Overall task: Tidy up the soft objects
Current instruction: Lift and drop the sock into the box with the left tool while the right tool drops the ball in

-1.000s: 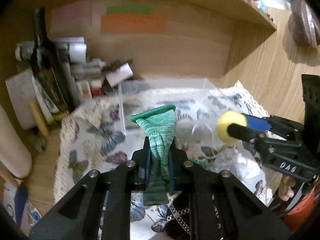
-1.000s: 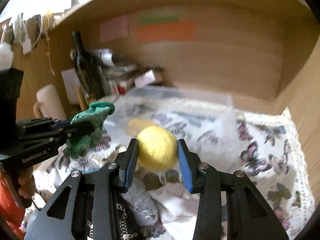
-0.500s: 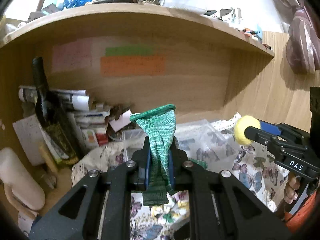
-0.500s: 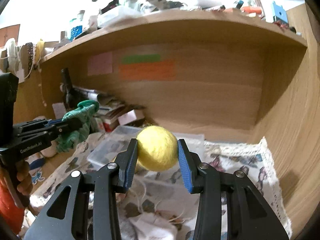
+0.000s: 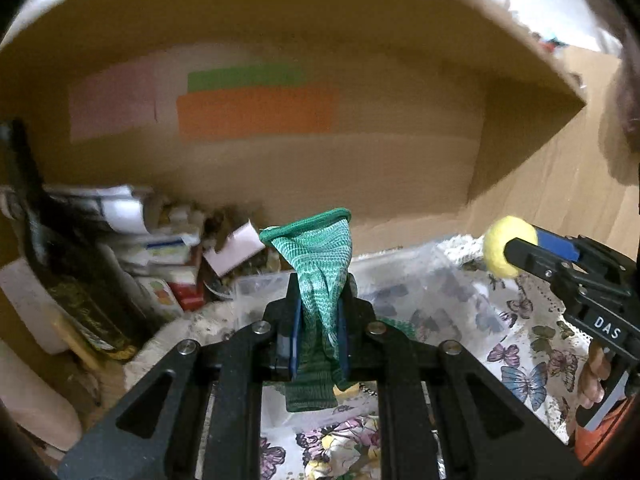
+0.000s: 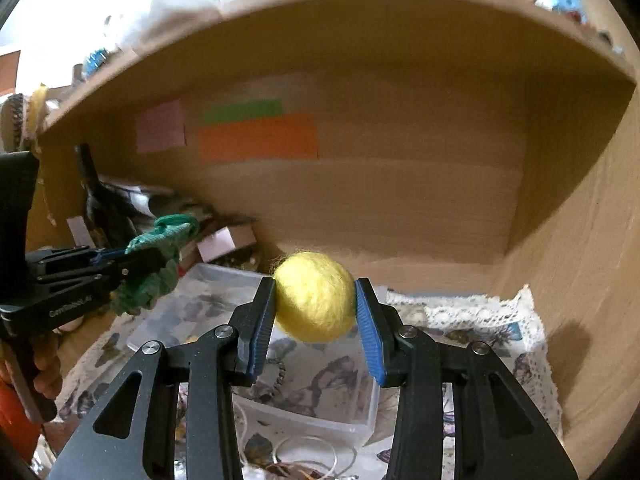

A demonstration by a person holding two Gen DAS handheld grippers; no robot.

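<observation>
My left gripper (image 5: 319, 332) is shut on a green knitted sock (image 5: 320, 264), whose cuff stands up above the fingers and whose toe hangs below. It also shows at the left of the right wrist view (image 6: 160, 256). My right gripper (image 6: 316, 320) is shut on a yellow felt ball (image 6: 315, 296), held in the air over a clear plastic box (image 6: 224, 280). The ball also shows at the right of the left wrist view (image 5: 506, 244). Both grippers are raised above the butterfly-print cloth (image 5: 520, 360).
A wooden shelf alcove with pink, green and orange paper strips (image 5: 256, 114) on its back wall. A dark bottle (image 5: 60, 264), papers and small boxes crowd the back left. The right wooden side wall (image 6: 580, 240) is close. Cords lie on the cloth below (image 6: 304, 456).
Both grippers have lifted and tilted up from the cloth, each keeping its object. The shelf's back wall now fills the views. The box now lies lower in both views.
</observation>
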